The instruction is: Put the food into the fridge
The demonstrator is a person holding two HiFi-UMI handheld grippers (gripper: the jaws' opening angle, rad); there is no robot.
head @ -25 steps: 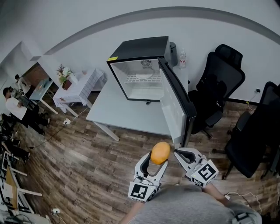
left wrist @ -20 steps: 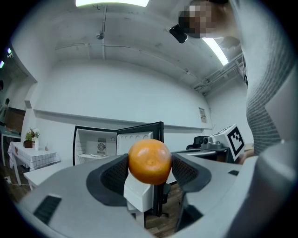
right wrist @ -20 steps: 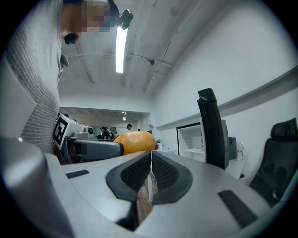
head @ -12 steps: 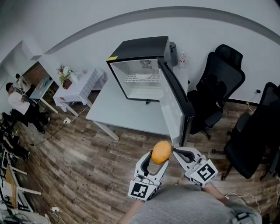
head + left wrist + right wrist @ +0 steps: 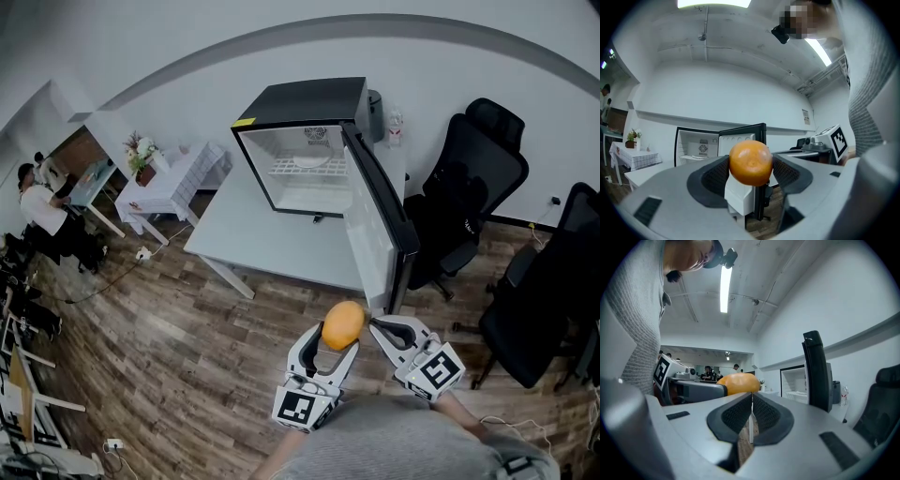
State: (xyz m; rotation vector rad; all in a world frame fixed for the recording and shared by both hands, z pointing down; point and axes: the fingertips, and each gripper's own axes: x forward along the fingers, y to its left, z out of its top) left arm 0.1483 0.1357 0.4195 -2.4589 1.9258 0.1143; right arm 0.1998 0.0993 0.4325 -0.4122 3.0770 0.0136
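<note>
My left gripper (image 5: 336,343) is shut on an orange (image 5: 342,324), a round orange fruit held at chest height over the wooden floor. In the left gripper view the orange (image 5: 750,163) fills the gap between the two dark pads. The right gripper (image 5: 378,327) sits just to the right of it, its jaws shut with nothing between them (image 5: 752,412). A small black fridge (image 5: 305,141) stands on the white table (image 5: 253,239) ahead, its door (image 5: 380,225) swung wide open toward me. The white inside holds a wire shelf (image 5: 305,169).
Black office chairs (image 5: 469,187) stand right of the table, another (image 5: 544,291) at the far right. A small table with a checked cloth and flowers (image 5: 169,187) is at the left. People sit at desks (image 5: 42,220) far left. Brown plank floor (image 5: 178,356) lies between me and the table.
Both grippers and the orange have stayed nearly still. The view has shifted slightly, and a person at the far left has moved.
</note>
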